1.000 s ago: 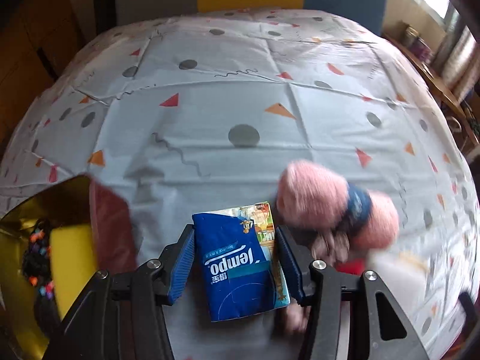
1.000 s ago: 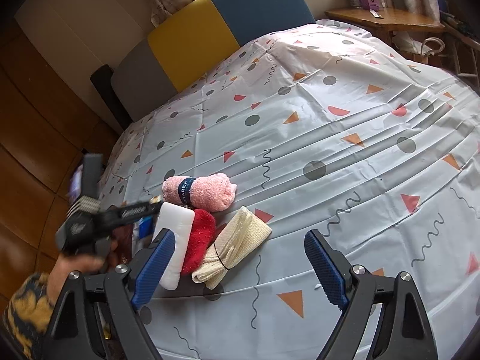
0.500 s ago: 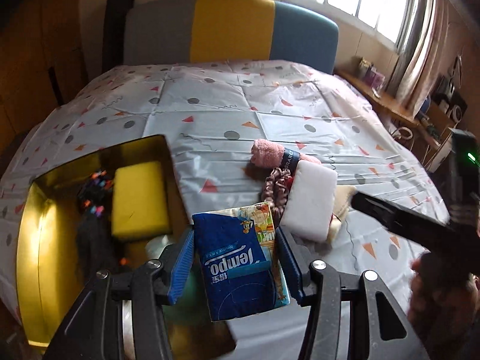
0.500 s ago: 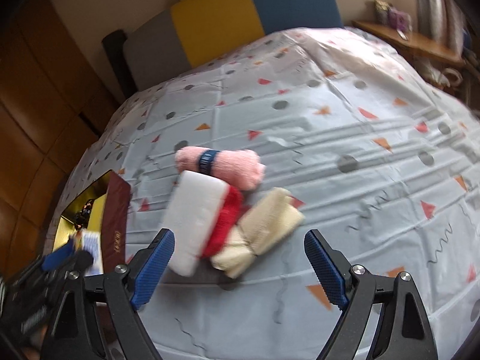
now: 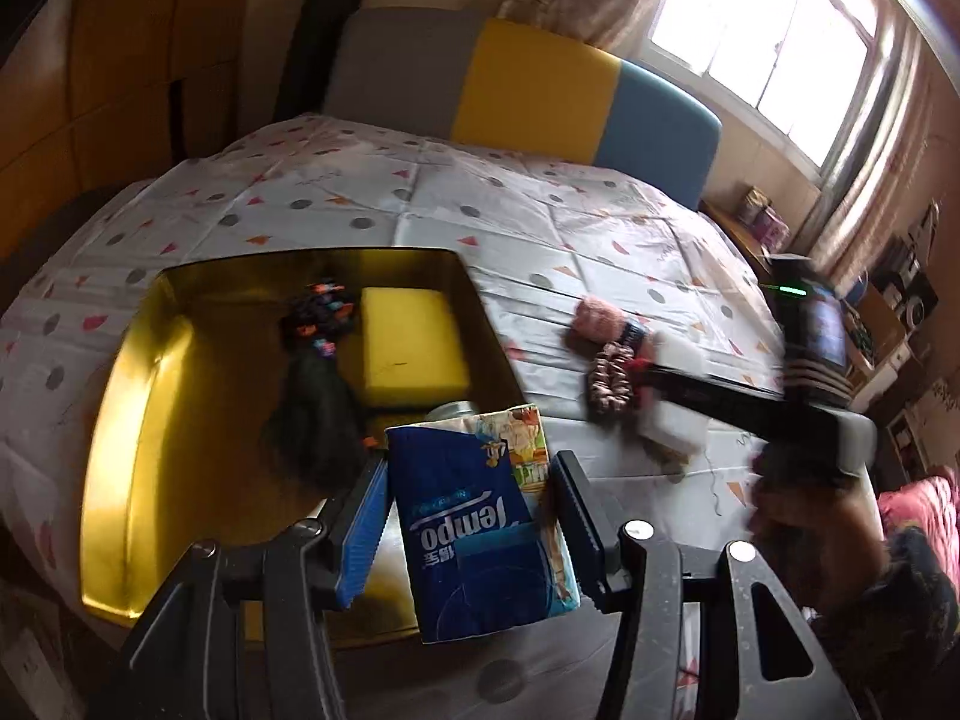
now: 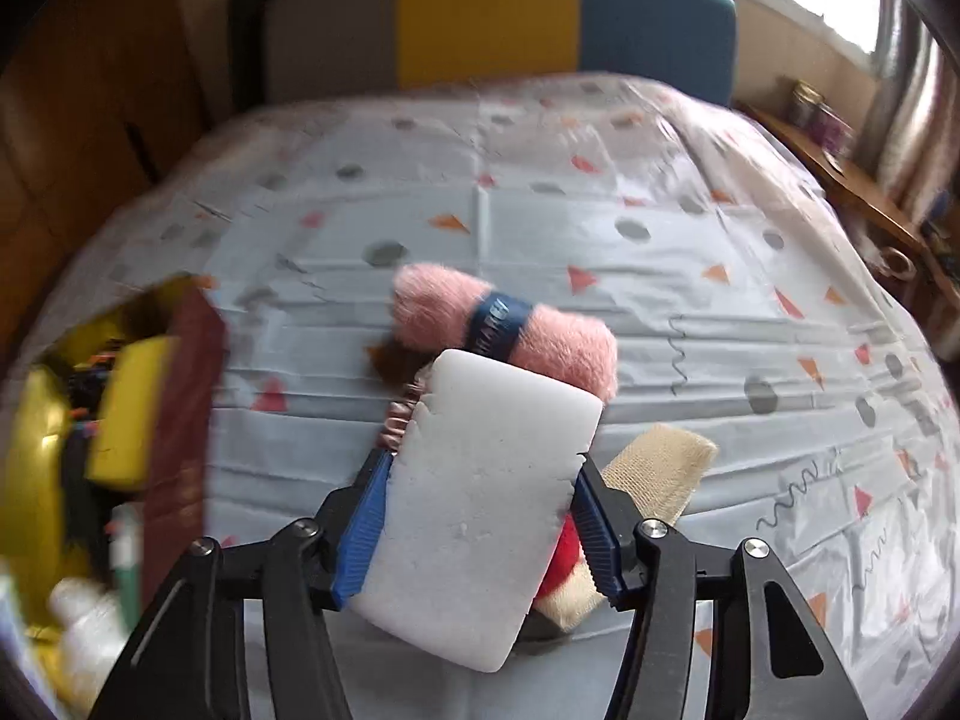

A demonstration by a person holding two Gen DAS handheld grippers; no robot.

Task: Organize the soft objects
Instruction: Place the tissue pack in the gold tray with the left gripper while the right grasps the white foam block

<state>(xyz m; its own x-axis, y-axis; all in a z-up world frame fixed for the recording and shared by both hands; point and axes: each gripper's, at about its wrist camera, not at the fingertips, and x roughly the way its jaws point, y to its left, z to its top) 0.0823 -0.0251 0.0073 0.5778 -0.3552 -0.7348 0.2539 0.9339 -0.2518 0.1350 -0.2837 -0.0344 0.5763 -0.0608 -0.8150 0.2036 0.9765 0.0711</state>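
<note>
Right wrist view: white sponge block [image 6: 480,504], light, squashy; right gripper [image 6: 474,531] jaws closing on its long sides.
Left gripper [image 5: 465,531]: tissue pack [image 5: 480,531] pinched across its width.

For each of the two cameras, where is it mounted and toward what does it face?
Left wrist view: sits on the left gripper, which holds a blue tissue pack; faces the open gold box on the bed; the person's other hand shows.
Right wrist view: sits on the right gripper, jaws closing on a white rectangular sponge; faces the bed's patterned sheet.
Shared: the pink rolled towel, yellow sponge, colour-block headboard.
</note>
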